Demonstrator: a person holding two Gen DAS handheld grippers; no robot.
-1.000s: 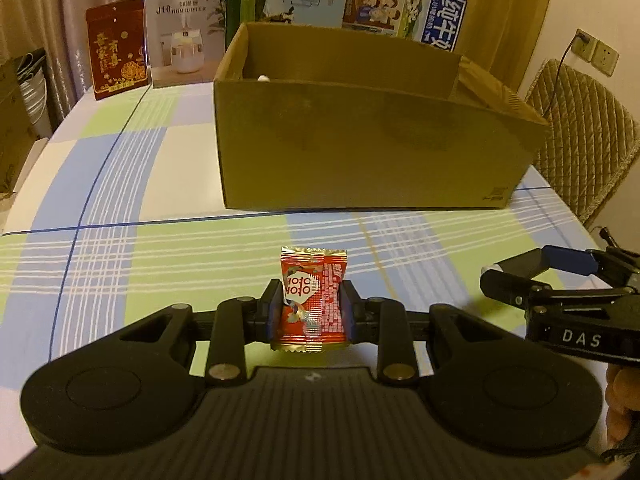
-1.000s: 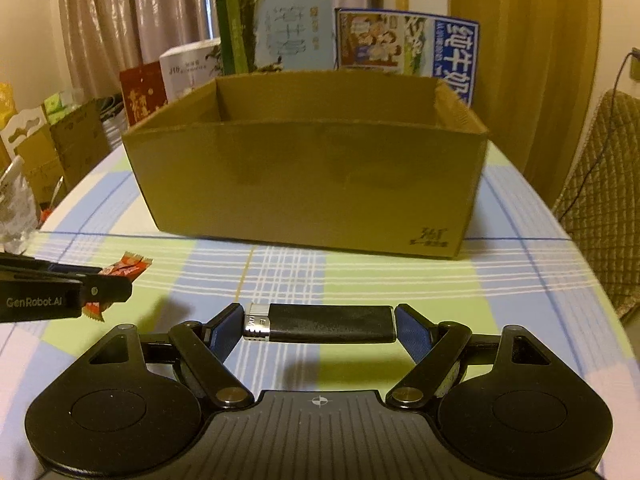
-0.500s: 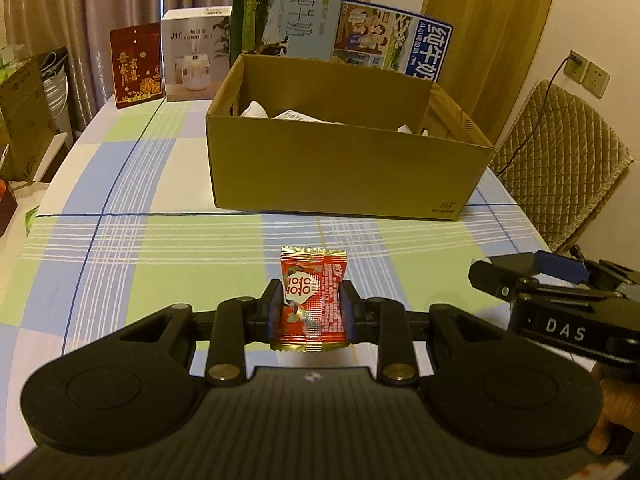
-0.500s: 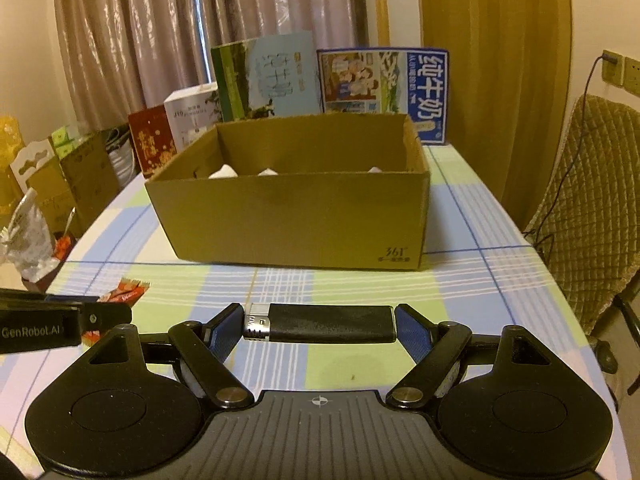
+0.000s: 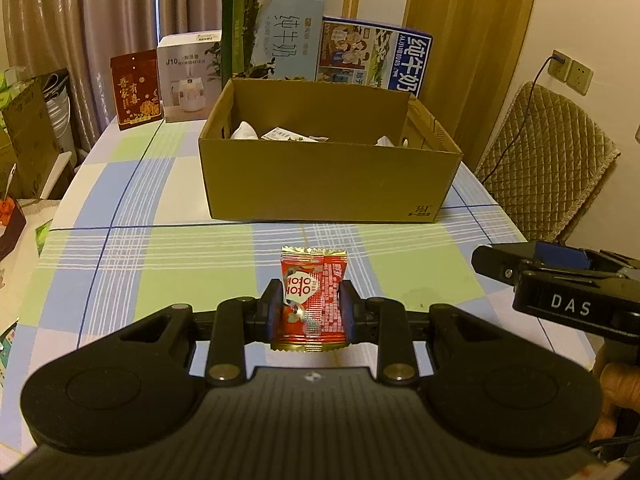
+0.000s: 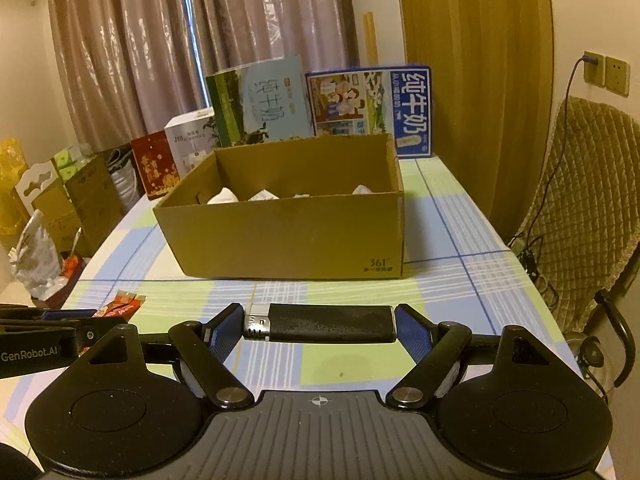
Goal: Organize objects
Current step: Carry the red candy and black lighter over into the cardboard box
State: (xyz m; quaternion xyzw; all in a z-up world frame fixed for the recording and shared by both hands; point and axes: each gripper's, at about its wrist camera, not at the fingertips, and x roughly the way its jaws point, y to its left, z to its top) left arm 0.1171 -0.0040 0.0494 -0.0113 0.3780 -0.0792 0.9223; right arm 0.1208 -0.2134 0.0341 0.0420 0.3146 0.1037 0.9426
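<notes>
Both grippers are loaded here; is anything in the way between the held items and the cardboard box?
Nothing visible. The left gripper holds the red candy packet, the right gripper the black lighter. Only bare checked tablecloth lies before the cardboard box, whose top is open; its near wall must be cleared.

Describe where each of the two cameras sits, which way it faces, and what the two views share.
Left wrist: sits on the left gripper, facing the cardboard box across the checked table; its fingers pinch a red snack packet; the right gripper and part of a hand show at the right edge.
Right wrist: sits on the right gripper, facing the same box; its fingers clamp a black lighter endwise; the left gripper shows at the left edge.
Shared: box, table, milk cartons, packet.
</notes>
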